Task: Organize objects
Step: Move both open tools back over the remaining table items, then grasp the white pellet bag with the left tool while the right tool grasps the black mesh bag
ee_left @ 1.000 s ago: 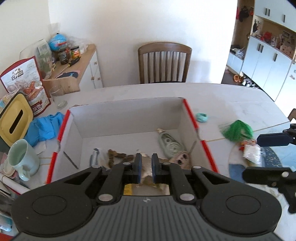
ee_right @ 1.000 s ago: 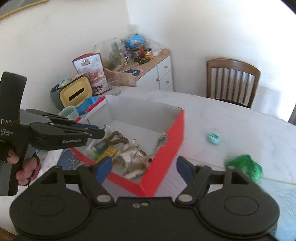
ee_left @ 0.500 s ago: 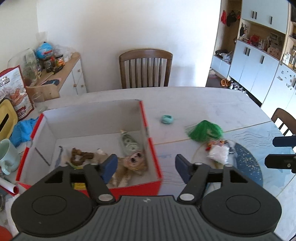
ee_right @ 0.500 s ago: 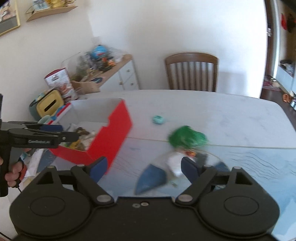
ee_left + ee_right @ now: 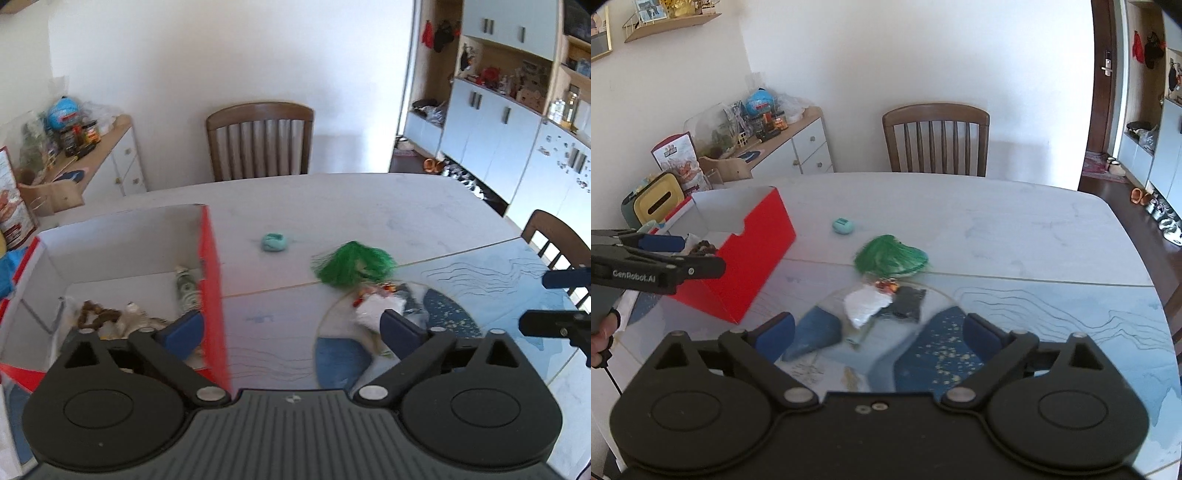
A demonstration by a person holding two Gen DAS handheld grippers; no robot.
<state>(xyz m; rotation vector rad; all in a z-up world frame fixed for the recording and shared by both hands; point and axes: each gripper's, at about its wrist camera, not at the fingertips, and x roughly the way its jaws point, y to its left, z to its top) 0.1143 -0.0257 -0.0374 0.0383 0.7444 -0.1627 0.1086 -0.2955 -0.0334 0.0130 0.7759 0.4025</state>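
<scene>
Two grippers, both spread wide with nothing between the pads. Left gripper [image 5: 291, 328] has just been opening, jaws empty, hovering over the red box's right wall and the table beside it. Right gripper [image 5: 879, 332] has also just been opening, empty, above the small pile on the blue placemat [image 5: 942, 354]. Red box [image 5: 746, 258] sits on the table's left part, white inside, holding several items already: a brown chain-like piece [image 5: 98, 315], a greenish bottle [image 5: 186, 286], pale crumpled things. Outside the box on the white table [image 5: 997, 221]: teal round object [image 5: 843, 225], well apart from the box; green tassel bundle [image 5: 890, 254] nearer the placemat; just below it a white crumpled packet [image 5: 866, 306] touching a dark flat piece [image 5: 908, 302]. Wooden chair [image 5: 936, 138] at the far side. Pile is slightly blurred.
</scene>
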